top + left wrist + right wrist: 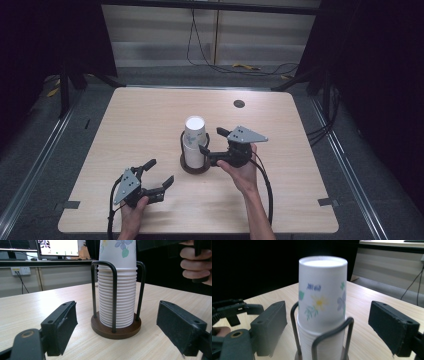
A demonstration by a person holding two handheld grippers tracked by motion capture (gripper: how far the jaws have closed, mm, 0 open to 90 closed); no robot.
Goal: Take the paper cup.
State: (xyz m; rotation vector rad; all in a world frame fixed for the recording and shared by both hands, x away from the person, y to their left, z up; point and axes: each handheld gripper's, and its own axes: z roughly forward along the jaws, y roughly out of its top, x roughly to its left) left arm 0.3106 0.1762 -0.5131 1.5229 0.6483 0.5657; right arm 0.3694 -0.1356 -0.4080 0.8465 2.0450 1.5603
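Centre of the high view, and there stood the stack of paper cups, nested upside down inside a wire cup holder on a round brown base, set on the worktop. The right gripper sat just right of the stack at the level of the top cup, jaws spread wide either side of it and pressing on nothing. Lower left of the frame, the left gripper lay low on the worktop, jaws likewise spread and holding nothing, well apart from the holder.

That top cup looked feather-light and thin-walled: likely to crumple under a hard squeeze, and probably snug on the cup beneath. The best hold seemed to be the flowered wall above the wire loops, near the stiffer closed end, with a gentle pinch. The holder looked light too and might have lifted along, so its base seemed the place for the left gripper to steady.
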